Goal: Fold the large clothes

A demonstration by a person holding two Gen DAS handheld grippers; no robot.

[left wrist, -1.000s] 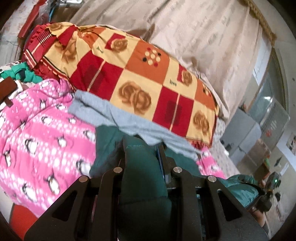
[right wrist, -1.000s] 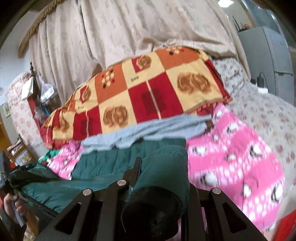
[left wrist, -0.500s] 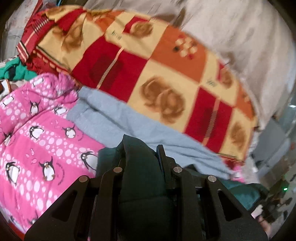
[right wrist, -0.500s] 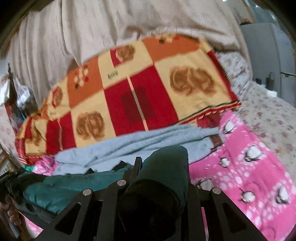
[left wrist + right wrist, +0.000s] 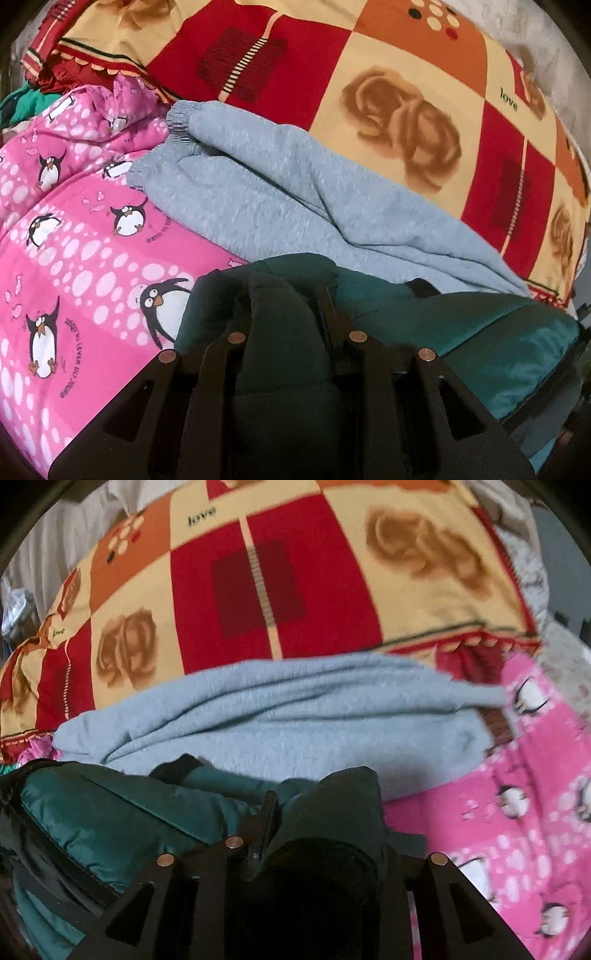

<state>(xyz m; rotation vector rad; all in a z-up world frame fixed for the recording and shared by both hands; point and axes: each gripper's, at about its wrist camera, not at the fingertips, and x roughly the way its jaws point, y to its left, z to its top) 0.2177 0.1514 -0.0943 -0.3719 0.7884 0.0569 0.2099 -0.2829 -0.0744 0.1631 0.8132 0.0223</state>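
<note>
A dark green padded jacket (image 5: 480, 343) hangs bunched between both grippers and lies across the pink bedding, its far edge against a grey sweat garment (image 5: 277, 192). My left gripper (image 5: 288, 295) has a thick fold of the jacket between its fingers; its jaws are opening, the pads still on the cloth. In the right wrist view the jacket (image 5: 110, 812) stretches off to the left. My right gripper (image 5: 325, 805) holds another fold of it, jaws opening too. Cloth covers one finger of each gripper.
The grey garment (image 5: 277, 709) lies spread just beyond the jacket. A pink penguin-print blanket (image 5: 74, 258) (image 5: 535, 775) covers the bed. Behind rises a red, orange and cream patchwork quilt (image 5: 369, 74) (image 5: 258, 572) over a bulky pile.
Both grippers have come down and forward with the jacket, close over the bed. The grey garment and quilt now fill the views; the curtain and room have slipped out of sight.
</note>
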